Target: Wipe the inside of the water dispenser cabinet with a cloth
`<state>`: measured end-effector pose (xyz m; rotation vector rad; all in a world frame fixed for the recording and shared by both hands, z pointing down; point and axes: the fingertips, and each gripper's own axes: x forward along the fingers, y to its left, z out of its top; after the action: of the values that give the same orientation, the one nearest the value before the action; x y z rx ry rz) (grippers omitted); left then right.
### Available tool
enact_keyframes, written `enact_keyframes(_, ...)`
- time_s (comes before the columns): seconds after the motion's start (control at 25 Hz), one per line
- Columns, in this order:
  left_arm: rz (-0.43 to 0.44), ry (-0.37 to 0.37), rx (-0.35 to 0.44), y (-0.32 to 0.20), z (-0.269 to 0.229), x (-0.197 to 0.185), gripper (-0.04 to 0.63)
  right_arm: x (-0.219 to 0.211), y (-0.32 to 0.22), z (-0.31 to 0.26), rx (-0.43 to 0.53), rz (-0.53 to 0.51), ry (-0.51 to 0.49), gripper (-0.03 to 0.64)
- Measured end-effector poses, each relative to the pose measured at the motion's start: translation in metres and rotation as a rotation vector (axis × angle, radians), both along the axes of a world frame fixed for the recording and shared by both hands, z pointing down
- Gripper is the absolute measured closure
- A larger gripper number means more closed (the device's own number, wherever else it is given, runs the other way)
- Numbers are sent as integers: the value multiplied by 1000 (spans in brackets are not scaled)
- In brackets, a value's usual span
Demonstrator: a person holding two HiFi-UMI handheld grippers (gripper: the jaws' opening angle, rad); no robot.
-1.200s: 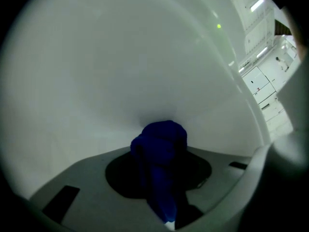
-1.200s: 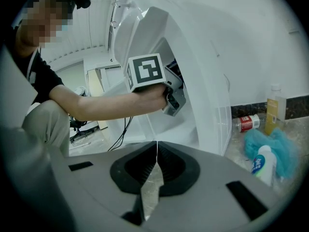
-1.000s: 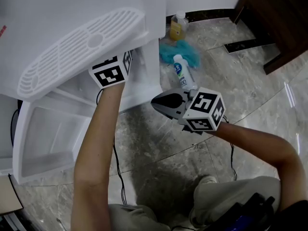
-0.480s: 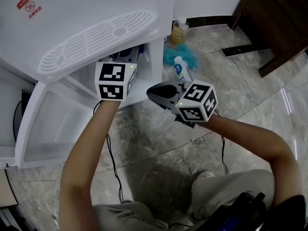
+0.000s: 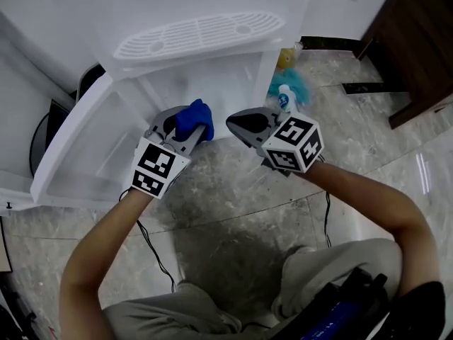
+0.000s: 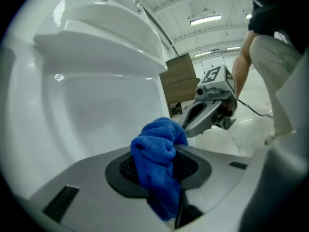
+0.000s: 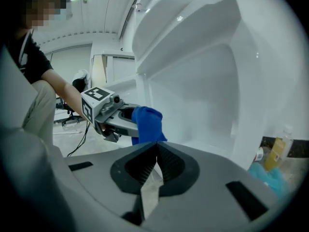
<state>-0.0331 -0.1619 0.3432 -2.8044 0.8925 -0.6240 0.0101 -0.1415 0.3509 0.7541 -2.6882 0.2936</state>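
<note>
The blue cloth is bunched up in a ball and pinched between the 2 jaws of my left gripper. A puff of it sticks out past the tips and a tail hangs down. It sits right at the mouth of the white cabinet, under the slotted drip tray. I judge it is not touching any wall yet. The cabinet door stands open on the left. My right gripper is just beside the left one, with its 2 jaws pressed together and nothing in them.

To do this step well, I think I should push the puffy end in first, so the soft cloth meets the wall and not the hard tips. I want to keep the pinch firm (a loose ball would slip out on the first rub). Then I would rub in slow, long lines, from the back wall to the sides to the floor of the cabinet, and poke into the corners. The right gripper should stay out of the opening so the 2 do not bump. The bottle on the floor is near, so I should swing wide of it.
</note>
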Motion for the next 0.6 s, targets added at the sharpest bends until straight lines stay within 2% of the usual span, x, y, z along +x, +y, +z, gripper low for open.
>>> enact_keyframes(0.28,12,-50,-77,34,28,-39,466,-45,15,-4,31,-119,19,618)
enact_keyframes(0.6,20,-46,-95,43,30,-42,466,-58,20,-5,23,-156,18,618)
